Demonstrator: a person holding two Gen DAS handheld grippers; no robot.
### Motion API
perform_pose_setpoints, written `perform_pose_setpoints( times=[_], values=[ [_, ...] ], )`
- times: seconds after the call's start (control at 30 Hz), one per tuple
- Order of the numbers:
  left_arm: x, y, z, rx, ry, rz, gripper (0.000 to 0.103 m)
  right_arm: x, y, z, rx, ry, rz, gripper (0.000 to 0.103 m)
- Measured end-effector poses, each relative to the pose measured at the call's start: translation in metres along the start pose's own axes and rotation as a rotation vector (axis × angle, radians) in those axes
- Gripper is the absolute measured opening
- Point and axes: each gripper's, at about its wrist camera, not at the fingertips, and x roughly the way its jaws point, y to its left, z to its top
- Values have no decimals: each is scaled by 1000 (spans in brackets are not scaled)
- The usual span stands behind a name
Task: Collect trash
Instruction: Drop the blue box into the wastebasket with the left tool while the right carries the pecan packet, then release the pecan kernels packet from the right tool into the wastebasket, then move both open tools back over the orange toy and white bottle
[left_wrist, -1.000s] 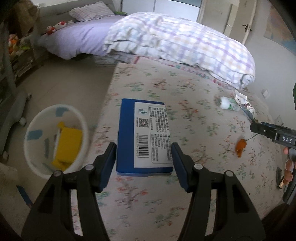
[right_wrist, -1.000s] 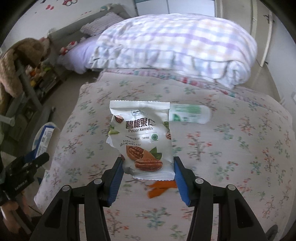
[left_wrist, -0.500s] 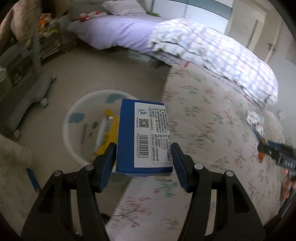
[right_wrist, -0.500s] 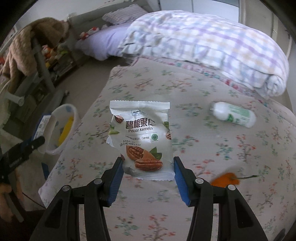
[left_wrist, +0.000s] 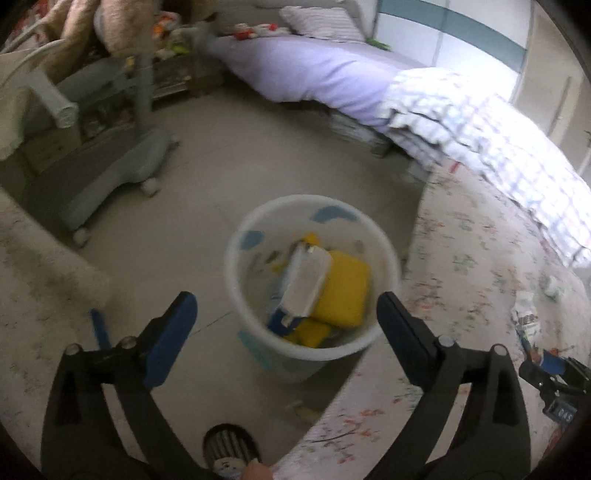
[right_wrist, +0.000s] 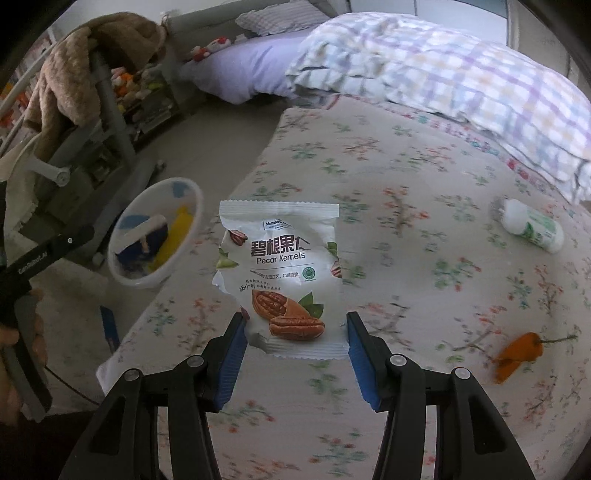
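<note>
My left gripper hangs over the white trash bin on the floor, its jaws opening wide with nothing between them. The blue box lies tilted inside the bin on yellow trash. My right gripper is shut on a white pecan kernels bag, held above the flowered bed cover. The bin shows to the left in the right wrist view, beside the bed's edge. A white bottle and an orange scrap lie on the cover.
A grey wheeled stand and cluttered shelves stand beyond the bin. A checked quilt and a purple bed lie at the back. A blue strip lies on the floor. A slippered foot is below the left gripper.
The left gripper swung from the bed to over the bin, opened, and the blue box dropped into the bin. The right gripper moved left with the pecan bag.
</note>
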Motion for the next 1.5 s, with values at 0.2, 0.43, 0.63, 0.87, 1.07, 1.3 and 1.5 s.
perform_pose_setpoints(
  times=[0.2,0.43,0.63,0.87,1.07,1.3,1.5],
  values=[
    [1,31,0,-74,23,57,101,23,48,24,-23,-3,74,54],
    [1,44,-2,-63,30,90,101,55,103,48,-73,7,108,55],
    [0,54,-1,-78,33,98,101,71,126,57,-102,-9,155,57],
    [-2,59,-1,-89,34,93,101,64,126,58,-103,-38,172,86],
    [-9,44,-1,-64,25,43,101,44,101,51,-86,-42,119,86],
    [-19,8,-8,7,19,-4,101,9,47,30,-52,-43,39,86],
    [-22,-27,-17,92,21,-20,101,-23,-13,5,-21,-37,-58,86]
  ],
)
